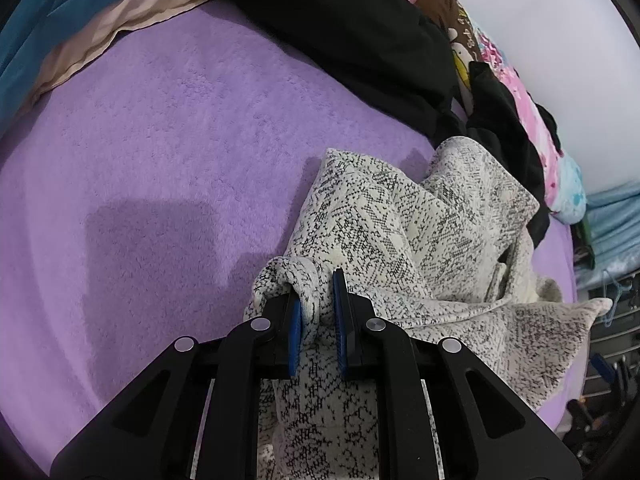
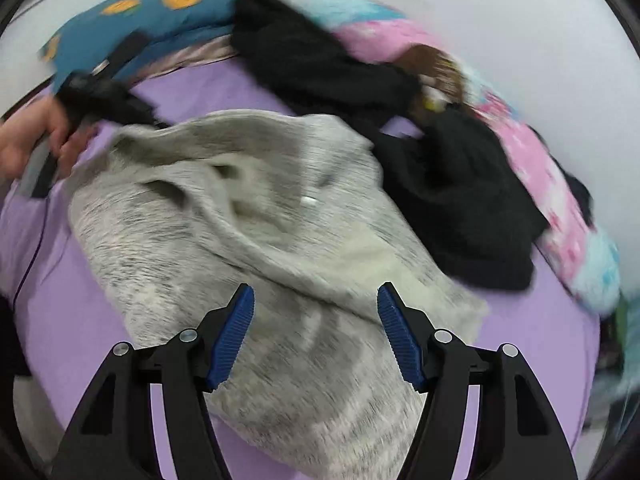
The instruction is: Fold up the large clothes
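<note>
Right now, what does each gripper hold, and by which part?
Left gripper pinches a bunched edge of the black-and-white speckled knit garment. Right gripper holds nothing.

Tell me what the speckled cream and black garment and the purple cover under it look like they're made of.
The speckled cream and black garment looks like a thick, soft knit: stitch-like flecks form the pattern, and it bunches in bulky folds where the left hand-held gripper pinches it. The purple bed cover looks like matte plush fleece, with a fuzzy nap, though the exact fibre can't be told.
</note>
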Motion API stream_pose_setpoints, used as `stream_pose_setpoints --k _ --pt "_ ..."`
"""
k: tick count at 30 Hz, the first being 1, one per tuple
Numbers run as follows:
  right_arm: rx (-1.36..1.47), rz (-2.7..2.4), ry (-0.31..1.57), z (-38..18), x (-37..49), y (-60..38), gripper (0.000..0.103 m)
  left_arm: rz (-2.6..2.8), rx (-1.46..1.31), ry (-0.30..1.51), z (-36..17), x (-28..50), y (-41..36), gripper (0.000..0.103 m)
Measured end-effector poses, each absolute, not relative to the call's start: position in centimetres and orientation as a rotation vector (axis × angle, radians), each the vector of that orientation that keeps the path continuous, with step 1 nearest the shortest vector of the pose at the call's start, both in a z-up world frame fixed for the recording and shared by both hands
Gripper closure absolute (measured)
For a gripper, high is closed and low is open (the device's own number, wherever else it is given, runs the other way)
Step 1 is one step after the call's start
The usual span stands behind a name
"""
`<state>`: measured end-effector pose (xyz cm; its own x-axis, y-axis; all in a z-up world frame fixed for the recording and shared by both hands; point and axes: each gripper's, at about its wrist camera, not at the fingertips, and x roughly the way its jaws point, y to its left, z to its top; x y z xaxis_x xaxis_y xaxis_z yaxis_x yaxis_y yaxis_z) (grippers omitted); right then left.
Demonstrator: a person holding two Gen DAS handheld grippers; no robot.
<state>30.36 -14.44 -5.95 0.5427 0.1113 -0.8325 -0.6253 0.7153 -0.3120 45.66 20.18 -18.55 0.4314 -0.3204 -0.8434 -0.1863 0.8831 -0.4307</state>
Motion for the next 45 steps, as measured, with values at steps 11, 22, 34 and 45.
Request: stream_pose_setpoints --k 11,22,34,45 --pt "-0.701 0.614 1.056 -10.0 32.9 -10.7 0.085 -0.125 -0.572 1.141 -18.0 45.7 21.0 0.087" --pt "-0.579 0.485 0.986 -7.5 36.5 -10.4 0.086 -0.139 -0.58 1.067 -14.6 43.7 23.5 0.062" --pt "-0.43 0.372 1.018 -8.0 42.3 -10.8 0.095 -0.179 -0.608 1.13 -15.7 40.7 22.9 0.05" --pt "-0.5 0.297 1.089 -11.6 45.3 -9.3 0.089 -0.196 -0.497 1.183 -16.8 39.3 20.5 0.05"
